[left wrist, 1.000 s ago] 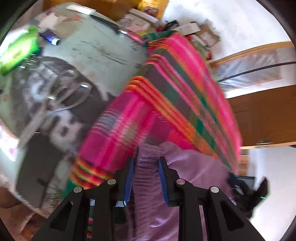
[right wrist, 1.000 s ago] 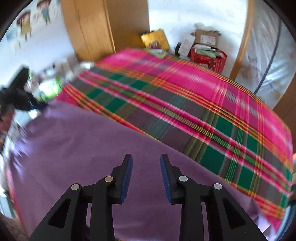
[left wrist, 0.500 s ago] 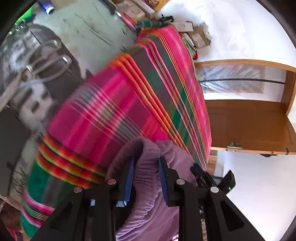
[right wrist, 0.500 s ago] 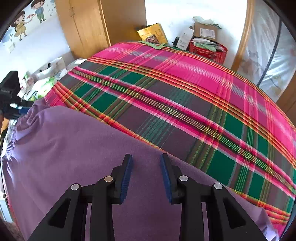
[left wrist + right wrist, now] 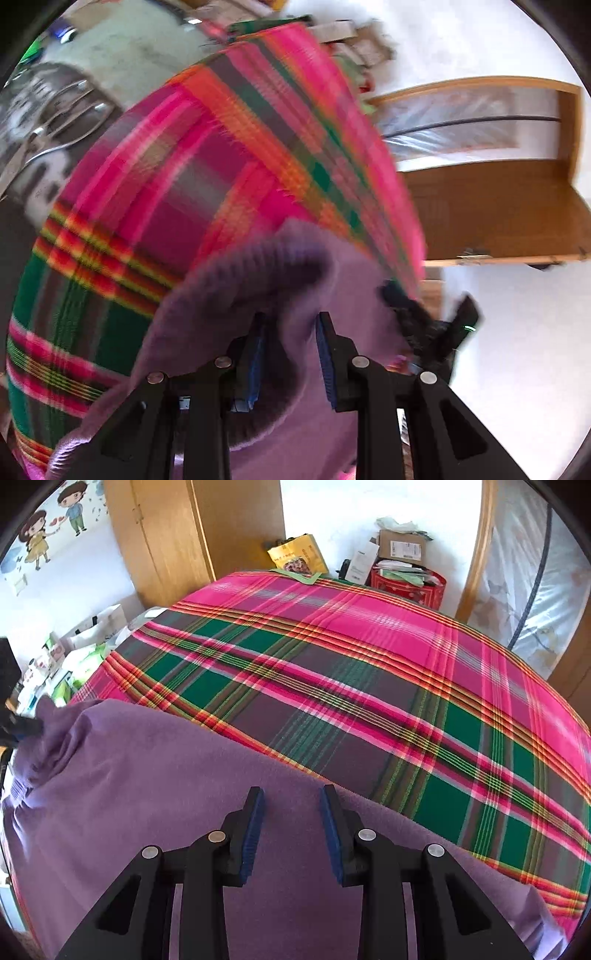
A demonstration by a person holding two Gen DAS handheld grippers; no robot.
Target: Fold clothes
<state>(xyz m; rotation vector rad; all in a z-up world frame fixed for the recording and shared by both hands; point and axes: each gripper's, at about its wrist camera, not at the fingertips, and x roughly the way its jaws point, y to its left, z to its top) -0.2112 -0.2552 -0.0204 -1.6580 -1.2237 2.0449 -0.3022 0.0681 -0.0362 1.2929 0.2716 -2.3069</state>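
Purple garment (image 5: 155,797) spread over near edge of plaid bed (image 5: 369,672). Ribbed hem bunched and clamped in left gripper (image 5: 290,349). Right gripper (image 5: 291,827) just above flat cloth, jaws apart, nothing between. Box (image 5: 404,548) label beyond bed too small to read.

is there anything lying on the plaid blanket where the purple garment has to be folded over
Nothing visible does. The plaid blanket beyond the purple garment shows no objects on it; the boxes and bags sit past its far edge. The left tongs hold a bunched edge of the garment, with nothing ahead of them but blanket.
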